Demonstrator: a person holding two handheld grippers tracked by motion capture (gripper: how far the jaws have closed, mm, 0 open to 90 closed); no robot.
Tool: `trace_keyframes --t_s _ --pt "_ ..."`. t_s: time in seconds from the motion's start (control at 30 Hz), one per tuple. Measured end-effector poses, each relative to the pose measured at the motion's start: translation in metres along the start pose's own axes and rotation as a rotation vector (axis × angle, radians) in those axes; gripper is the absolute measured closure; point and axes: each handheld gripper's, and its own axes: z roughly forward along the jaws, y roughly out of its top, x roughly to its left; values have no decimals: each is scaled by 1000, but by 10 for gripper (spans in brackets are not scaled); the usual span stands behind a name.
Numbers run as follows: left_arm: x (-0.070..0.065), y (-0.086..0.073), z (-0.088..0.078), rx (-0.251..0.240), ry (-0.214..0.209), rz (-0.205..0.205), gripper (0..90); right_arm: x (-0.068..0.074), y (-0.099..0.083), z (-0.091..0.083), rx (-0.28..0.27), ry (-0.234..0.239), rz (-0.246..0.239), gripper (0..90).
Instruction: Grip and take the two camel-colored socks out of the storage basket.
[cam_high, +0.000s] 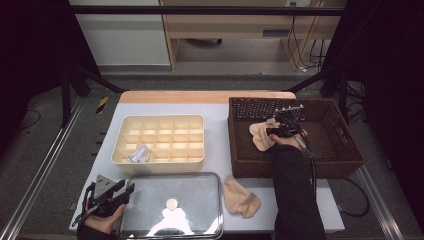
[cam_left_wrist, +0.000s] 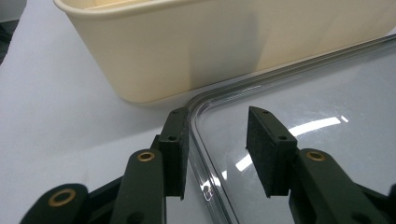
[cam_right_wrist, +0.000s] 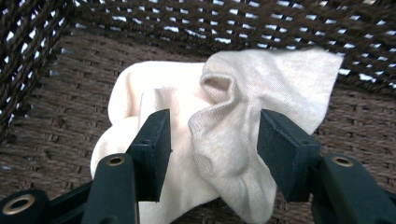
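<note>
Right gripper (cam_right_wrist: 212, 154) fingers (cam_right_wrist: 152, 151) parted — the sock (cam_right_wrist: 224, 140) lies loose between them, ungrasped.

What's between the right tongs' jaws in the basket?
A fold of the beige sock, not yet pinched; the right tongs stand open around it in the right gripper view.

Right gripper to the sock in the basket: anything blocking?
Nothing visible. The right gripper is open, its jaws either side of the beige sock on the floor of the wicker basket, with no other item between them.
</note>
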Motion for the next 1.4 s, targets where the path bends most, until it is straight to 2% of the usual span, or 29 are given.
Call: trace_keyframes --t_s 0.23,0.27,0.3,0.33,0.37,0.4,0.47,0.5,0.53,0.63,0.77,0.9,0.93,0.97,1.0,1.03,1.13,1.17,1.23,1.27,1.33,1.4 --pt "0 0 0 -1 -1 0 584 0 -1 2 50 -26 -5 551" --pt "0 0 0 0 -1 0 584 -1 -1 3 63 -24 -8 615" --pt "0 0 0 0 -1 0 584 -1 -1 3 63 -24 -8 615" --pt "0 0 0 0 -1 0 584 0 -1 2 76 -21 -11 679" --pt "0 0 0 0 -1 0 584 0 -1 2 76 -21 -11 679" --pt "0 0 0 -1 0 0 584 0 -1 2 92 -13 -2 733" --pt "0 0 0 -3 0 -5 584 0 0 1 105 -22 -5 783" --pt "0 0 0 -3 0 -5 584 0 0 1 105 -22 -5 783" --pt "0 0 0 -3 0 -5 584 -1 0 0 113 -31 2 825" --pt "0 0 0 -4 0 -5 584 -2 1 -3 111 -35 13 843" --pt "0 0 -1 -6 0 -9 583 -2 3 -11 69 -59 28 851" --pt "0 0 -1 -5 -1 -9 582 -5 6 -21 31 -51 51 850" --pt "0 0 -1 -6 -1 -9 581 -7 9 -30 -3 -44 69 850" --pt "0 0 -1 -6 0 -8 581 -7 9 -30 -3 -44 69 850" --pt "0 0 0 -7 0 -13 579 -9 11 -40 -36 -47 79 850" --pt "0 0 0 -7 0 -13 578 -10 12 -45 -54 -46 68 851" --pt "0 0 -1 -12 1 -11 577 -11 13 -62 -108 -17 73 851" --pt "0 0 -1 -12 1 -11 576 -11 13 -62 -108 -17 73 851" --pt "0 0 -1 -12 -1 -14 576 -11 11 -79 -157 10 70 852" --pt "0 0 -1 -14 1 -10 576 -11 11 -79 -157 10 70 852" --pt "0 1 -1 -14 1 -13 575 -11 9 -90 -188 29 68 853" --pt "0 1 -1 -12 1 -13 574 -9 8 -102 -215 43 48 854"
